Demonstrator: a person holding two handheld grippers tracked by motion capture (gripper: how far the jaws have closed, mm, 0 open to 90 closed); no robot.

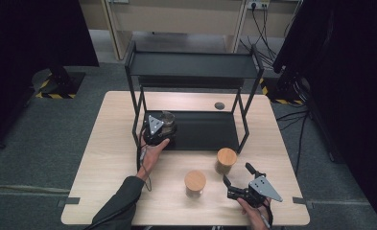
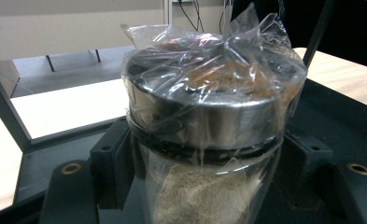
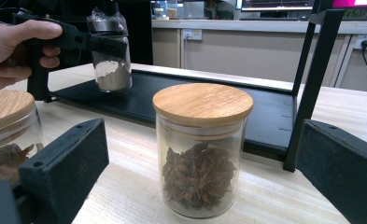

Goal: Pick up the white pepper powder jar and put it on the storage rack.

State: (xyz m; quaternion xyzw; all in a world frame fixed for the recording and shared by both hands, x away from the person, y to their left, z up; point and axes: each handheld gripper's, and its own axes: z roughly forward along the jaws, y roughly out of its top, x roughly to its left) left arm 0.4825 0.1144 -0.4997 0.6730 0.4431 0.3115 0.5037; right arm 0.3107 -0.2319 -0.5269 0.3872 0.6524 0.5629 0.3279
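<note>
My left gripper (image 1: 166, 125) is shut on a glass jar (image 1: 169, 119) with a metal lid, wrapped in clear plastic and part full of pale powder. The powder jar (image 2: 209, 107) is upright at the left end of the black rack's lower shelf (image 1: 205, 132); whether it rests on the shelf I cannot tell. In the right gripper view the powder jar (image 3: 110, 65) is at far left in that gripper. My right gripper (image 1: 236, 173) stands open near the table's front right. Just ahead of its fingers (image 3: 64, 172) stands a wooden-lidded jar of star anise (image 3: 201, 149).
A second wooden-lidded jar (image 1: 195, 182) stands left of the right gripper, the star anise jar (image 1: 226, 159) behind it. The rack's top shelf (image 1: 191, 64) and its posts overhang the lower shelf. A small dark disc (image 1: 219, 105) lies on the table behind the rack.
</note>
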